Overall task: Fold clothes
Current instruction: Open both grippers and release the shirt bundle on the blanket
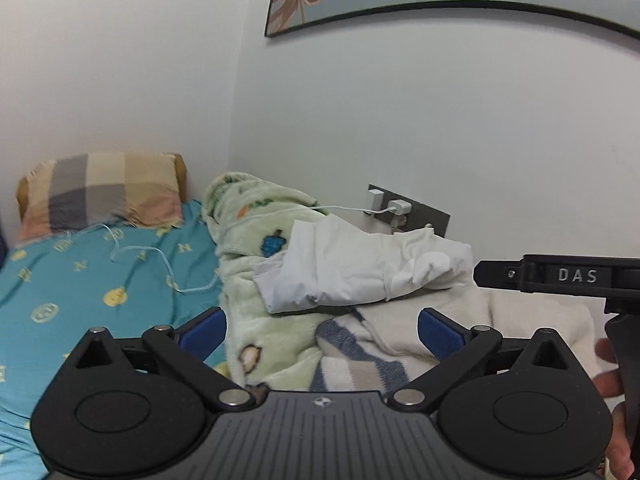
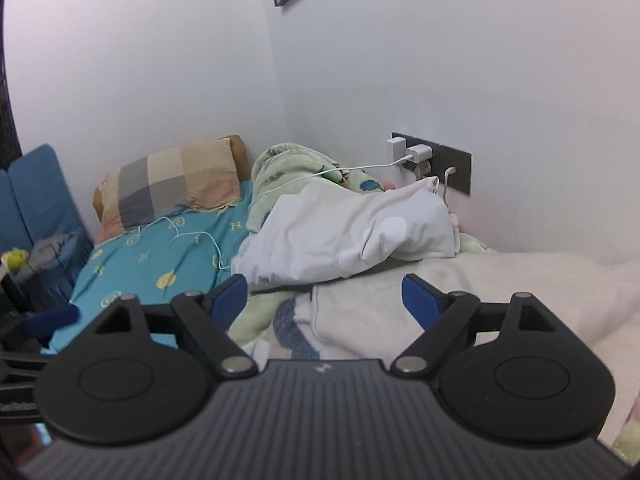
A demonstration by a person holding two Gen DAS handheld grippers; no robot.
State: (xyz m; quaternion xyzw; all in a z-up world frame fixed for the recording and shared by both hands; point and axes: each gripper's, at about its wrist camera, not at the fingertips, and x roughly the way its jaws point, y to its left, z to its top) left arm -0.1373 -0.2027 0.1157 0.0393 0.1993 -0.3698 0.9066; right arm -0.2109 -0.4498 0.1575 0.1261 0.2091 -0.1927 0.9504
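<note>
A crumpled white garment (image 1: 360, 268) (image 2: 348, 232) lies on the bed against the wall, on top of a pale green fleece blanket (image 1: 256, 240) (image 2: 280, 168). In front of it spreads a cream knit garment with blue and grey stripes (image 1: 380, 344) (image 2: 360, 312). My left gripper (image 1: 320, 334) hovers open over the striped edge, nothing between its blue pads. My right gripper (image 2: 324, 300) is open too, above the cream knit just short of the white garment. The right gripper's black body (image 1: 576, 276) and a hand (image 1: 612, 380) show at the right edge of the left wrist view.
A turquoise patterned bedsheet (image 1: 80, 280) (image 2: 160, 264) covers the bed's left side, with a checked pillow (image 1: 100, 196) (image 2: 172, 180) at its head. White chargers in a wall socket (image 1: 400, 208) (image 2: 420, 156) trail a cable (image 1: 160, 256) (image 2: 200, 240) across the sheet. A blue chair (image 2: 36, 200) stands left.
</note>
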